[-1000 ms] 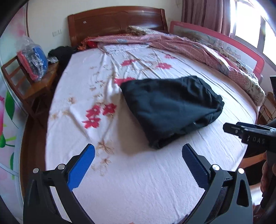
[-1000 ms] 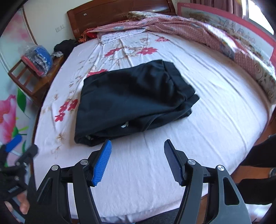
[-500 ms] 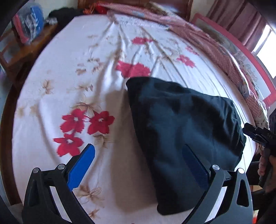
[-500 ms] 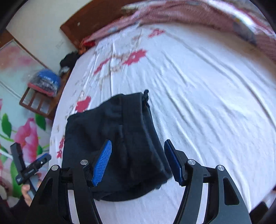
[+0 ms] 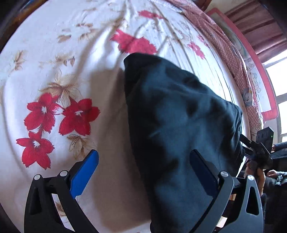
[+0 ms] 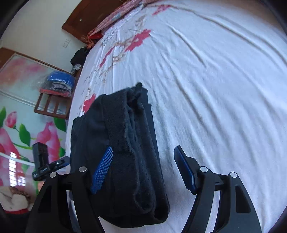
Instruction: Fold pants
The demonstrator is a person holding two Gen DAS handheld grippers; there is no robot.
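The black pants lie folded in a thick bundle on the white flowered bed sheet. My left gripper is open just above the bundle's near-left edge, its right finger over the cloth and its left finger over the sheet. In the right wrist view the pants show their ribbed waistband on top. My right gripper is open over the bundle's right edge, its left finger over the cloth and its right finger over the sheet. Each gripper shows in the other's view: the right, the left.
A pink checked quilt and a red-framed rail run along the bed's far side. A wooden chair with a blue bagged bundle stands beside the bed, near a dark headboard and a flowered wall panel.
Both grippers have moved in from the bed's foot and down close over the pants, one at each side. Both stay open. The pants have not moved.
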